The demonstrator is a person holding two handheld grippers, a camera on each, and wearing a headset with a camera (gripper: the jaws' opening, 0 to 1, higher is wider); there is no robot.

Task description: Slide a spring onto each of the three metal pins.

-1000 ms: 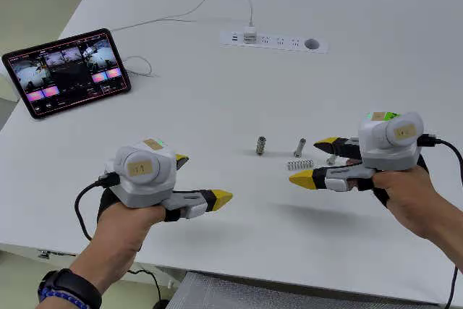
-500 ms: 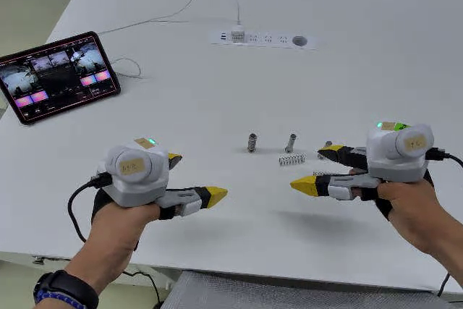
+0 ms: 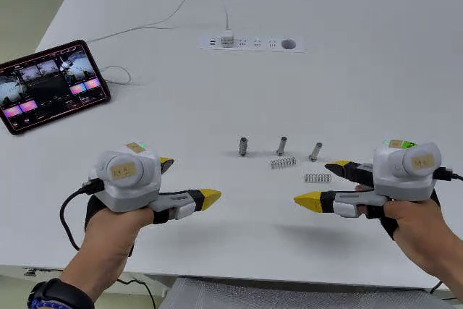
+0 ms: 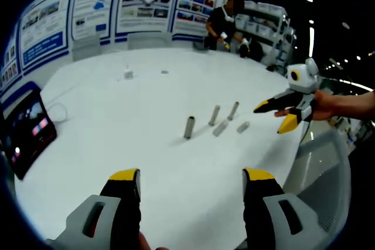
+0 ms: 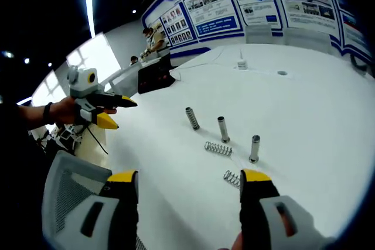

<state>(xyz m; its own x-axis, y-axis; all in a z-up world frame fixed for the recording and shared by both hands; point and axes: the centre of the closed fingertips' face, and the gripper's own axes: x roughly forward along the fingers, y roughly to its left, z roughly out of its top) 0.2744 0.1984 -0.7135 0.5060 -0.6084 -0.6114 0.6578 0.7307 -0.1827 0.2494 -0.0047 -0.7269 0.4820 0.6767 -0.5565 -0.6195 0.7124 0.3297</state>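
The left gripper (image 3: 188,179) hovers, jaws wide, empty. The leftmost pin (image 3: 243,146) wears a spring (image 5: 191,119), coils faint in the head view; two bare pins (image 3: 281,145) stand rightward, two loose springs (image 3: 283,163) lying on the table (image 3: 362,92) beside them. The right gripper (image 3: 318,184) gapes, empty.

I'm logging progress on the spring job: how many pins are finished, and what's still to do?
One looks done: the left pin wears a spring. Nothing is in hand: the left gripper and right gripper are both open and empty. Left to do: the middle pin and right pin are bare, with one loose spring and a second loose spring lying on the table near them.
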